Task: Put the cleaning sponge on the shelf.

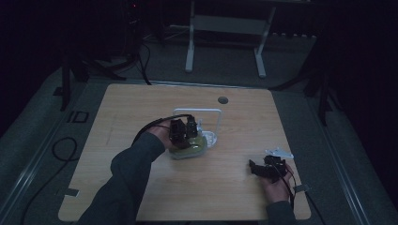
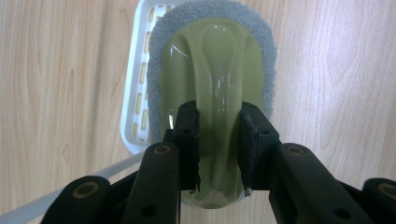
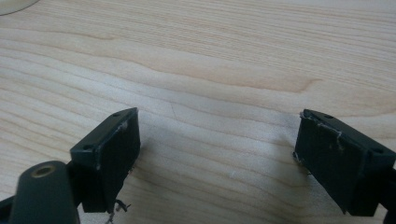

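The high view is very dim and grainy; the room beyond the table fades to near black. Both gripper views are bright and evenly lit. A white glare streak runs down the glossy green scrubber handle. The nearest black arms look soft, slightly out of focus.

Readable text, labels, brands, numbers: one item. Large dark letters "ID" on the grey floor, just off the desk's far left corner. Nothing legible on what I hold or on the desk.
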`<state>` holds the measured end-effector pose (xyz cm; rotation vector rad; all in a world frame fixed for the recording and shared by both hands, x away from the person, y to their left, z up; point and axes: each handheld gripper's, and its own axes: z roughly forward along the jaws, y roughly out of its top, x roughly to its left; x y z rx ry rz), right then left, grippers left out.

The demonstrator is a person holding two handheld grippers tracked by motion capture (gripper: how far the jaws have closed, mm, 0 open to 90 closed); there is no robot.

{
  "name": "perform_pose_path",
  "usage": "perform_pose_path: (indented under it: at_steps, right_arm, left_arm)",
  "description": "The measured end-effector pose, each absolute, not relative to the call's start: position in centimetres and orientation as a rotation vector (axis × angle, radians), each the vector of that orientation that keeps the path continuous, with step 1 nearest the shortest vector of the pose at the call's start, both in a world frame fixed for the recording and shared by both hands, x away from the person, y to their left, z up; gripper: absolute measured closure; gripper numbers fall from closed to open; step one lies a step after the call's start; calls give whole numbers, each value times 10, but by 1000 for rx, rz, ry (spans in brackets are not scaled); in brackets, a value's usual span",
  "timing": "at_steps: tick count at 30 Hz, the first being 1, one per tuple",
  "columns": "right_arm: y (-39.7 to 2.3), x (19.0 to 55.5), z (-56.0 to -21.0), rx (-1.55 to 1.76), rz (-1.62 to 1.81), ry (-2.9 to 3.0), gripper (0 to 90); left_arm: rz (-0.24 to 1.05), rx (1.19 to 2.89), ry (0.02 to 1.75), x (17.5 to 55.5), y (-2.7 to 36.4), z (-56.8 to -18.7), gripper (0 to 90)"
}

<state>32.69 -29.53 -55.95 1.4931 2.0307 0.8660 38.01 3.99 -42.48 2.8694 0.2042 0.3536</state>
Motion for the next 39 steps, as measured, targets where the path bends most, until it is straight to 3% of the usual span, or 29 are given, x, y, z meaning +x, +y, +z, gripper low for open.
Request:
perform_pose_path:
  at_steps: [39]
  right_arm:
    - [-295,327,-560,1489,866,2033,138]
  left_arm:
    - [451,2888,110,392,18,-426,714]
